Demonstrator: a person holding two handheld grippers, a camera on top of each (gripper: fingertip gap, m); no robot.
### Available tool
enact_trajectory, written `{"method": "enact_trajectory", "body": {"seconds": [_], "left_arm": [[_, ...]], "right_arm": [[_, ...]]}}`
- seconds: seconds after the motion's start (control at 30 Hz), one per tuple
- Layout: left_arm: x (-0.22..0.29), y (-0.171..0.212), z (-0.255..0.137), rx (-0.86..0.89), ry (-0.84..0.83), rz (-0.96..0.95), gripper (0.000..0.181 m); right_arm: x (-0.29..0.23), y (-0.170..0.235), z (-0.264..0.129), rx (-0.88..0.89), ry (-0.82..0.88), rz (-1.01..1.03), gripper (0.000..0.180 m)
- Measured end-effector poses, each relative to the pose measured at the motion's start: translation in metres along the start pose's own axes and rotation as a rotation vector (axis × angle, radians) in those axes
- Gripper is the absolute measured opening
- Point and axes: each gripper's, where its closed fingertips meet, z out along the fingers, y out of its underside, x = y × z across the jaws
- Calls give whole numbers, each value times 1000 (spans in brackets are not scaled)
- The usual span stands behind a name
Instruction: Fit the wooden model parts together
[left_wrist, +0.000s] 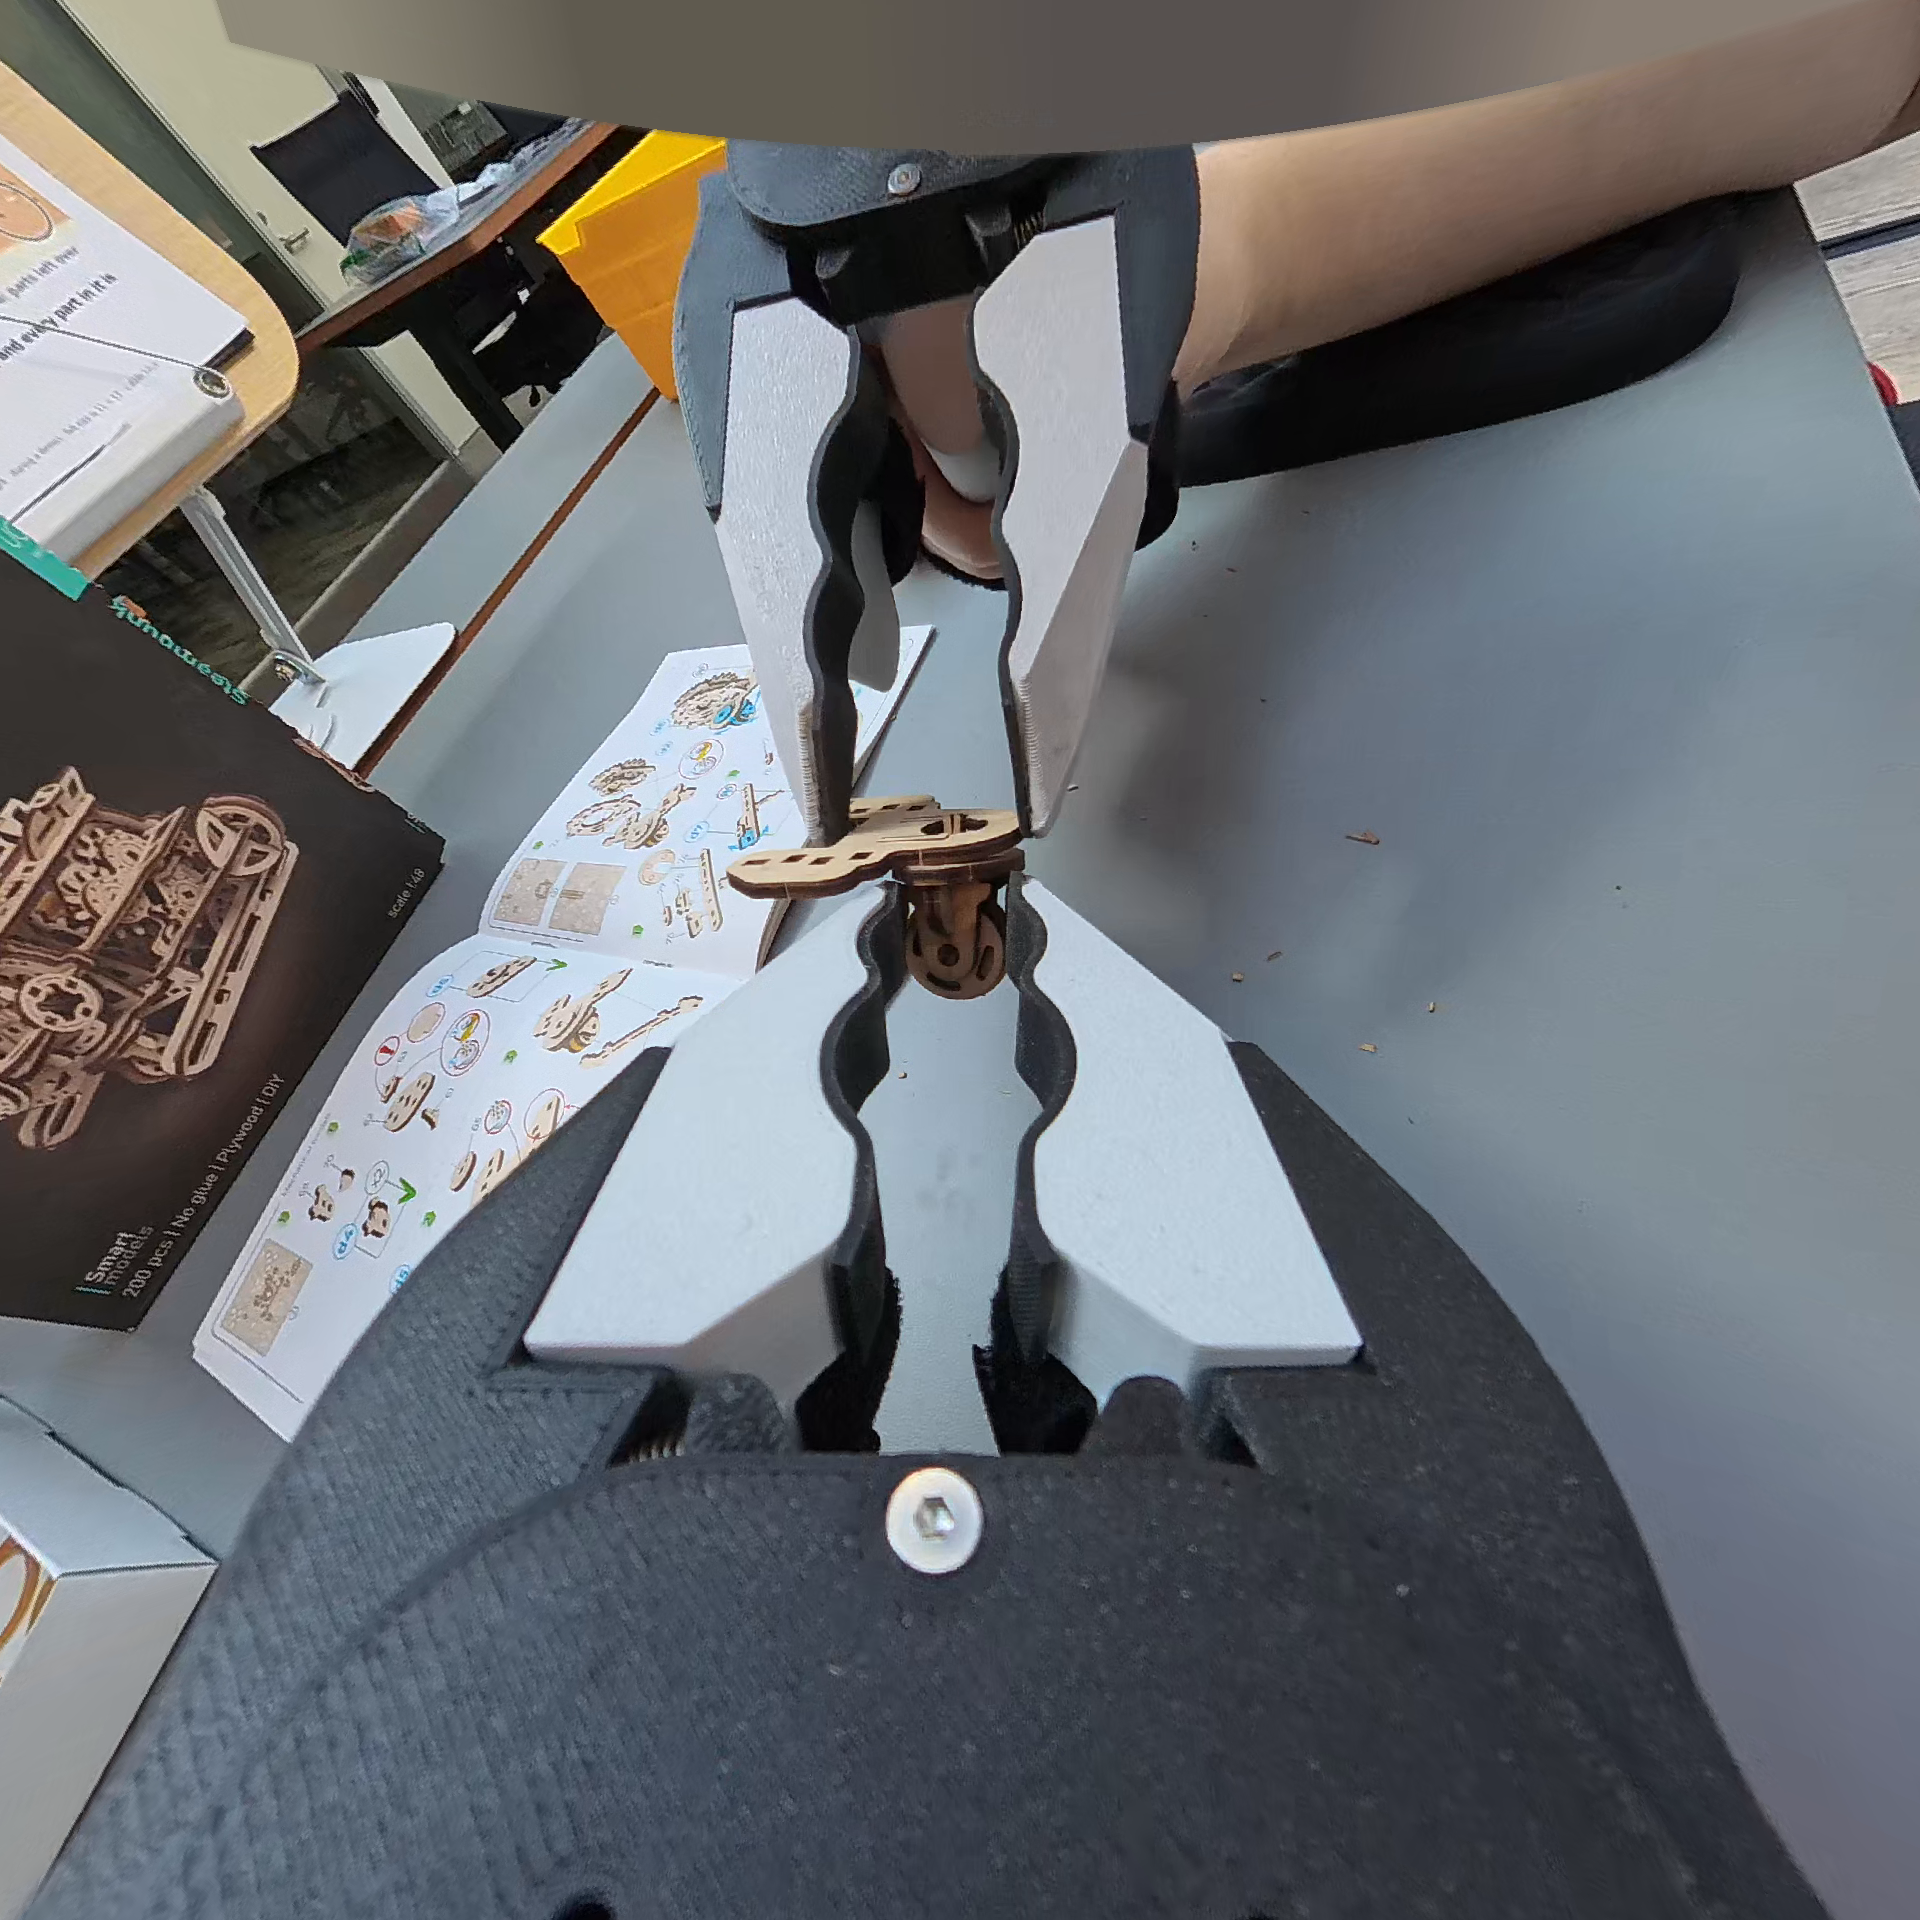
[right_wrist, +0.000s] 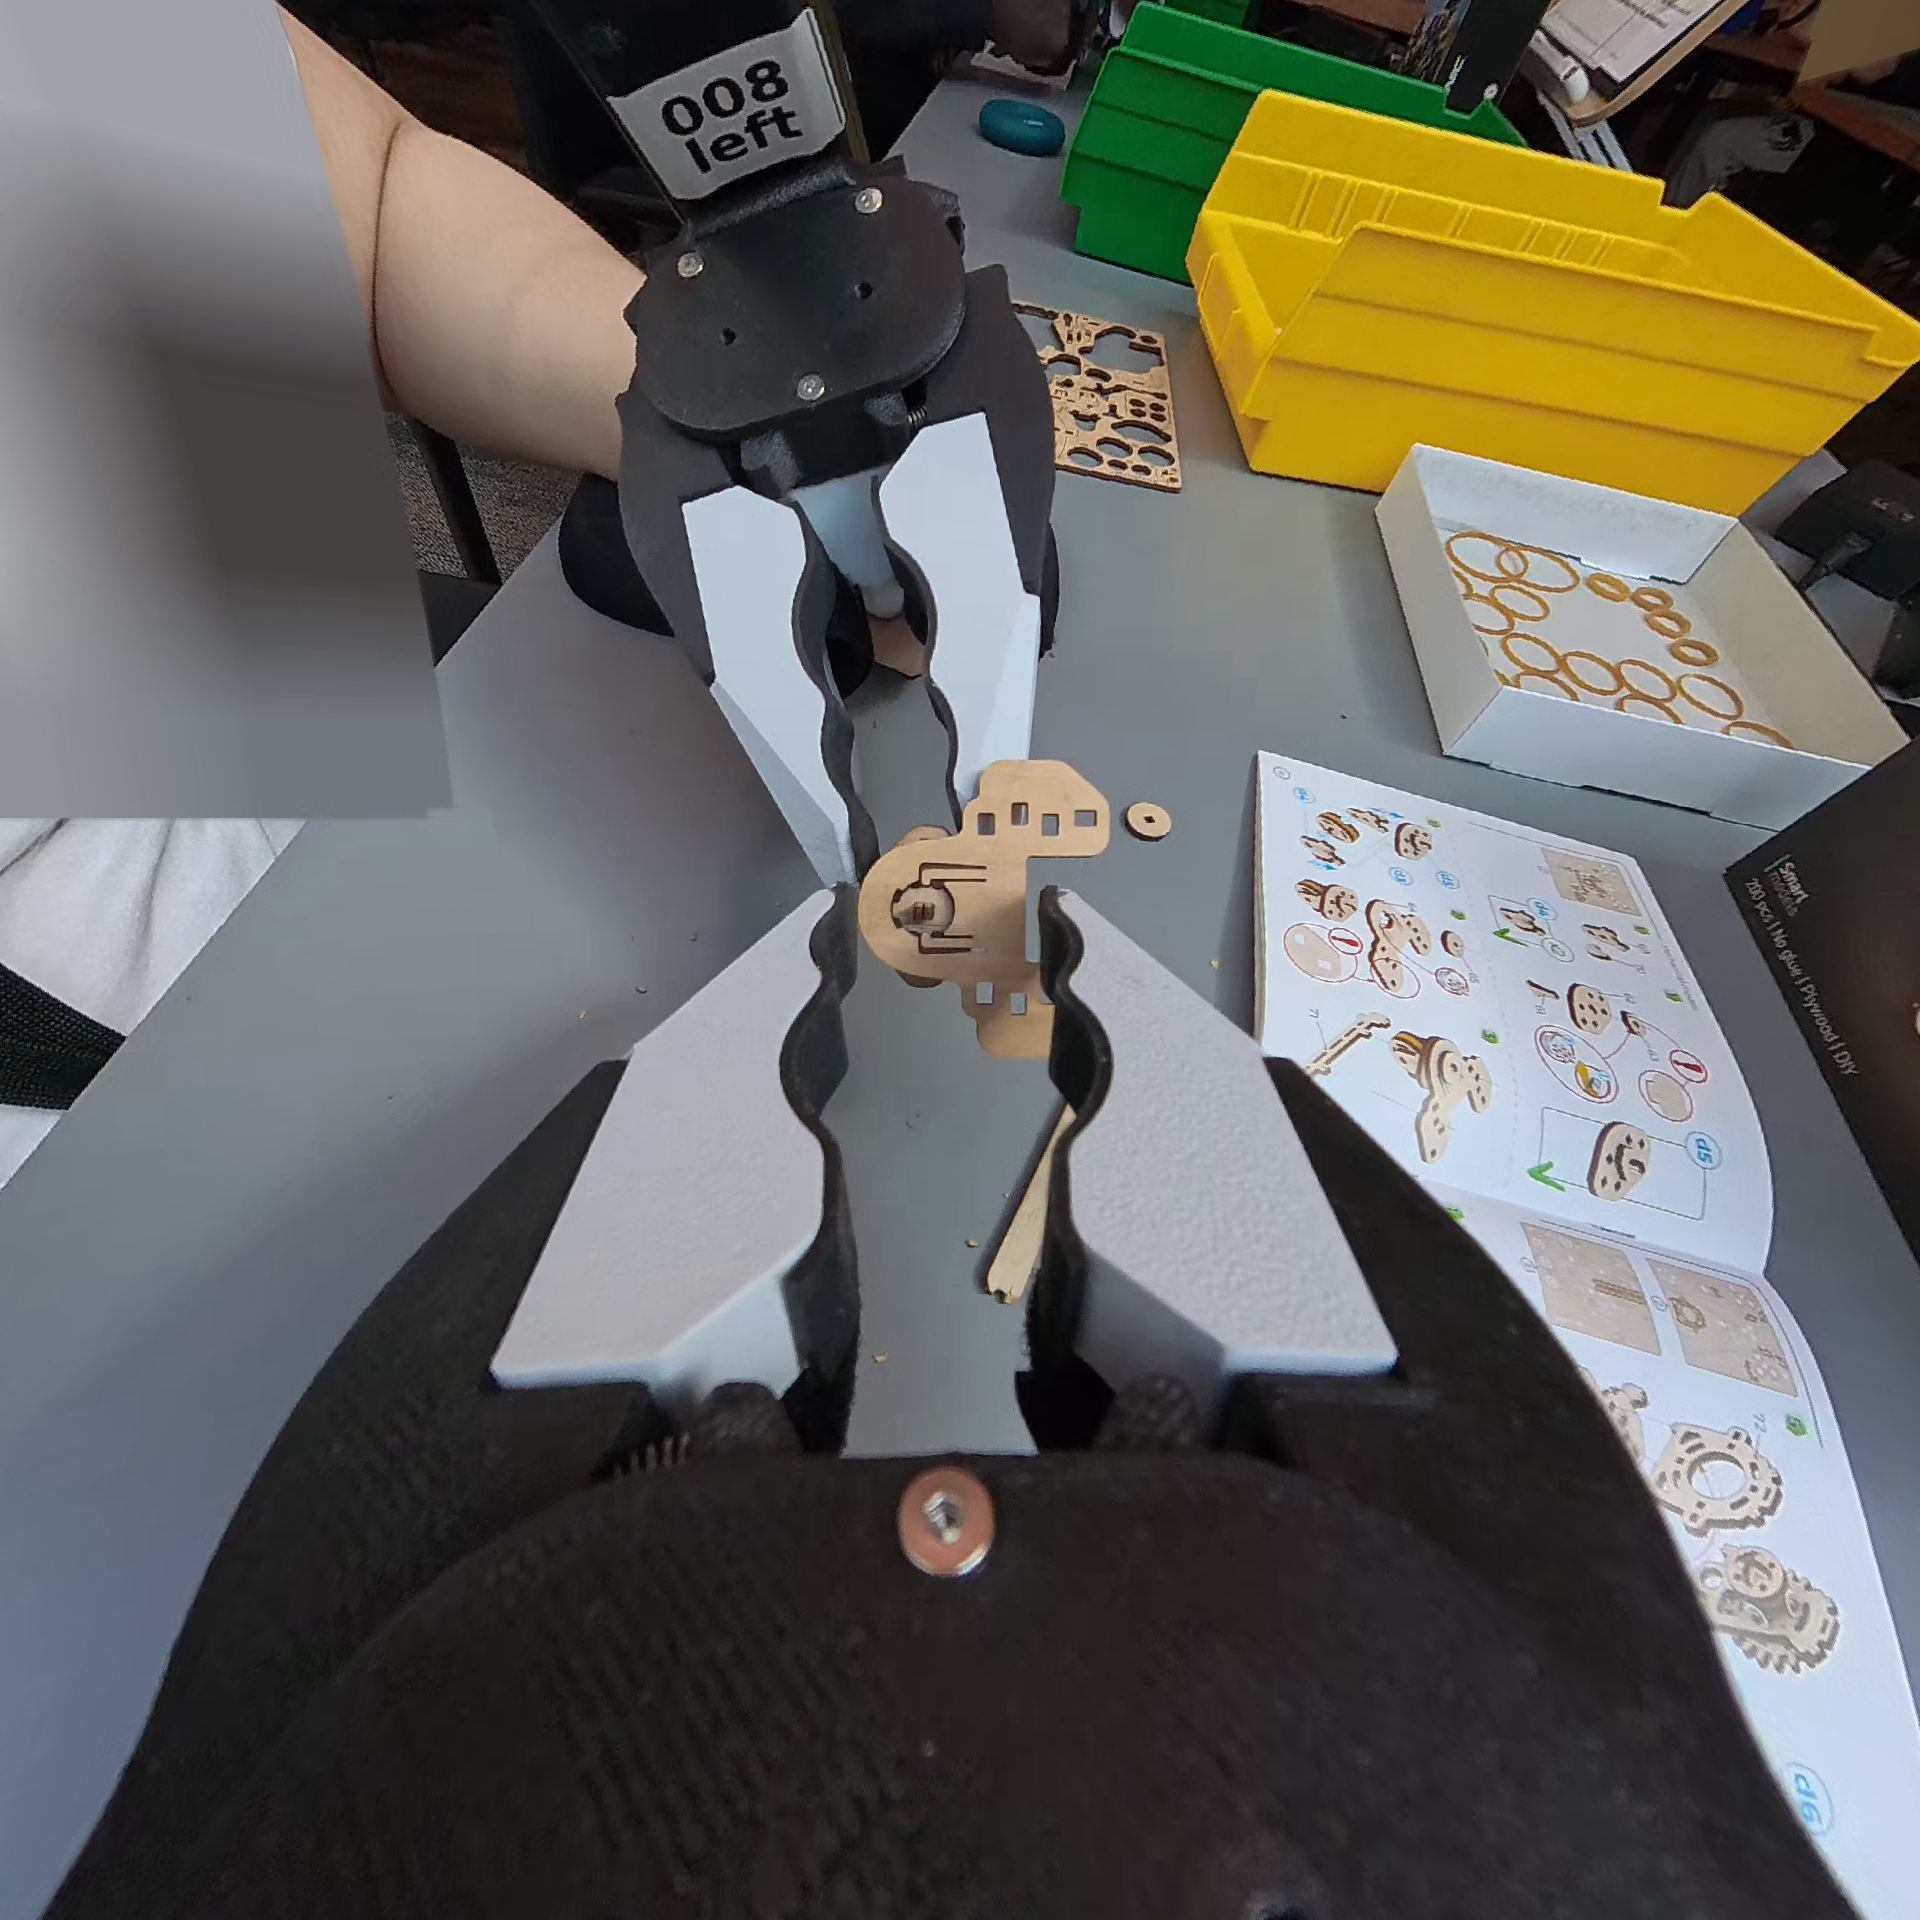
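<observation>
A flat wooden plate with small slots (left_wrist: 810, 868) is held level above the grey table (left_wrist: 1455, 935). A small round wooden wheel part (left_wrist: 951, 951) hangs under it, joined to it. My left gripper (left_wrist: 956, 899) is shut on the wheel part from the near side. My right gripper (left_wrist: 930, 826) comes in from the far side, shut on the plate's edges. In the right wrist view the plate (right_wrist: 977, 935) sits between my right gripper's (right_wrist: 940, 909) tips, with the left gripper (right_wrist: 909, 847) opposite, tips touching the plate's far side.
An open instruction booklet (right_wrist: 1455, 997) and a black box (left_wrist: 156, 935) lie beside the work. A wooden stick (right_wrist: 1029, 1216) and small washer (right_wrist: 1148, 821) lie on the table. Yellow bins (right_wrist: 1507, 343), a green bin (right_wrist: 1164, 145), a white tray of rings (right_wrist: 1621, 644) and a punched sheet (right_wrist: 1112, 405) stand behind. The tips of both grippers are at nearly the same place. My left tips are roughly 7 cm from the wooden stick (right_wrist: 1029, 1216).
</observation>
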Motion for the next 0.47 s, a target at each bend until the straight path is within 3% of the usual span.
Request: {"method": "enact_trajectory", "body": {"seconds": [0.2, 0.33, 0.47], "left_arm": [[-16, -13, -11, 78, -76, -13, 17], [-32, -32, -28, 196, -170, -5, 17], [-35, -45, -39, 277, -203, 23, 17]], "right_arm": [[16, -31, -29, 191, 28, 115, 40], [45, -43, -51, 365, 2, 512, 34], [37, -44, -41, 441, -215, 846, 30]]}}
